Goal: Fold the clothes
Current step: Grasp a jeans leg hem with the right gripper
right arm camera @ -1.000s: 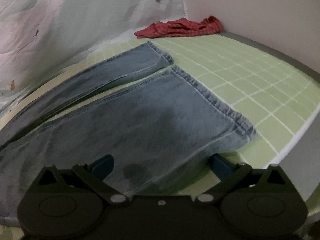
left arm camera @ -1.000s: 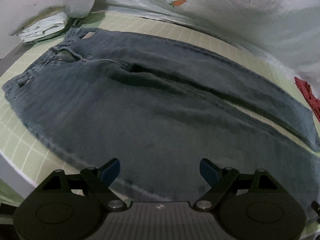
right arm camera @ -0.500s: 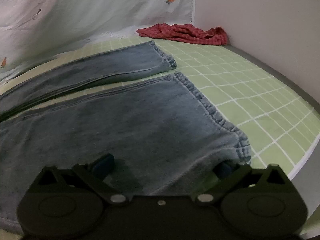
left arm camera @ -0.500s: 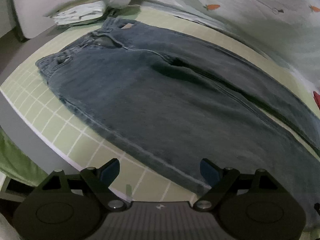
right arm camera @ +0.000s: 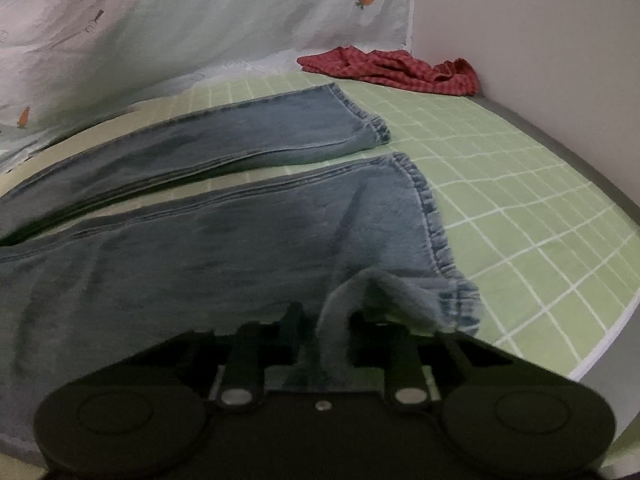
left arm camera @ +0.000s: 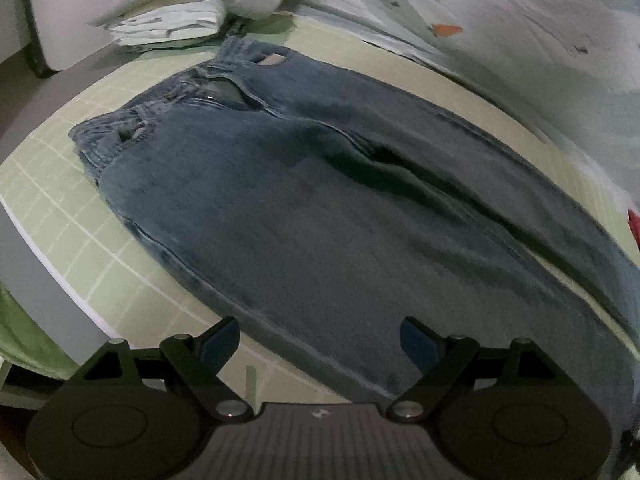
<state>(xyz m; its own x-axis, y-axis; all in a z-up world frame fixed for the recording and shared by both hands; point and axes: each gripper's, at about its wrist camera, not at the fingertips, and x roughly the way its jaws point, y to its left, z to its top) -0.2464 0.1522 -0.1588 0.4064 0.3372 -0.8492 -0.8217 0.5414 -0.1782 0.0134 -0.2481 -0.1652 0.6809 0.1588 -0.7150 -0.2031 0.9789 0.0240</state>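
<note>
Two views split one pair of jeans (left arm camera: 328, 216) between them, spread flat on a bed with a green grid-patterned sheet (right arm camera: 520, 208). Only the left wrist view shows the waistband end, with the fly and pocket openings turned toward a stack of folded white laundry (left arm camera: 168, 26) at the far corner. The left gripper (left arm camera: 320, 340) hangs over the near side seam of the thigh, its jaws spread wide with nothing pinched between them.

Only the right wrist view shows the two leg cuffs, lying side by side with a strip of sheet between them. There the right gripper (right arm camera: 326, 320) has its jaws closing on the near corner of the nearer leg's hem, and the denim bunches up in a raised fold between them. A crumpled red cloth (right arm camera: 392, 70) lies well beyond the cuffs by the wall. A pale carrot-print fabric (right arm camera: 200, 20) rises along the bed's far side.
</note>
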